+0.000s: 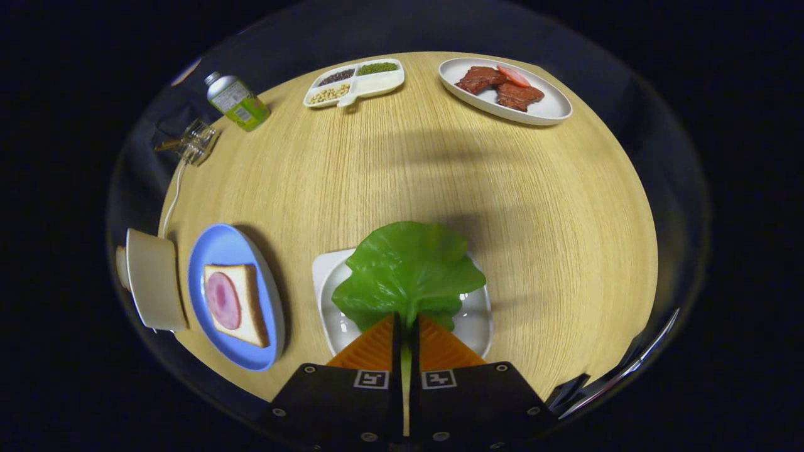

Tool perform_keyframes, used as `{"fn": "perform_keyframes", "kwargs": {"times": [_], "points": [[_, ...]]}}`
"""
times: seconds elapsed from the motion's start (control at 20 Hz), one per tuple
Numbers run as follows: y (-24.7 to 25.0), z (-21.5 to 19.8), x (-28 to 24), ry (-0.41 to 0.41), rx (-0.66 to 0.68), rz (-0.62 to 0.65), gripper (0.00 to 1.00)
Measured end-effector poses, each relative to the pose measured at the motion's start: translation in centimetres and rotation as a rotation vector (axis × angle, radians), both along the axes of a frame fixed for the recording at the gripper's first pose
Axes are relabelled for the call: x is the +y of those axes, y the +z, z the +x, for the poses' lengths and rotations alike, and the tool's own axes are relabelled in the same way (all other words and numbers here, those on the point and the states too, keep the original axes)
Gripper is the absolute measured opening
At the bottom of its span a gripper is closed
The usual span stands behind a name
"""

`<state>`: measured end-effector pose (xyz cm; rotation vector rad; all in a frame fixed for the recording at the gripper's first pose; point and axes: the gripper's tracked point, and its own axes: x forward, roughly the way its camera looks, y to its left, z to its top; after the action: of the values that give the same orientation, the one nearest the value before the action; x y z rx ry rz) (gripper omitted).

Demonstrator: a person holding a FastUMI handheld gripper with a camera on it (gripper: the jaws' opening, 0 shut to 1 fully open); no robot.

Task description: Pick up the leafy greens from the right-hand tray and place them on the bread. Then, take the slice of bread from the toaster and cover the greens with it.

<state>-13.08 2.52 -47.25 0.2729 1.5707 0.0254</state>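
Table: a round wooden top (408, 176) with dark booth cloth behind it.
Gripper (406, 326): fingers nearly together, both pressing on the pale stem of the lettuce leaf (408, 267).
Leaf: spread out ahead of the fingers, over the white tray (326, 276) (touching it or lifted clear, I cannot tell).
Bread (242, 304): one slice with a round pink slice of meat on it, lying on the blue plate (217, 248) left of the tray.
Toaster (154, 282): just left of the blue plate, a slice showing at its far side.
Far edge: a plate of meat (505, 88), a divided dish of beans (355, 81), a green bottle (237, 100).
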Motion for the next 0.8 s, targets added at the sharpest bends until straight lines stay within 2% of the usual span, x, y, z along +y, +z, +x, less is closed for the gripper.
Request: {"fn": "perform_keyframes", "kwargs": {"times": [0.45,0.8], "points": [[6.0,1.0,3.8,0.073,-0.095,0.066,0.04],[8.5,1.8,9.6,0.167,-0.13,0.148,0.04]]}}
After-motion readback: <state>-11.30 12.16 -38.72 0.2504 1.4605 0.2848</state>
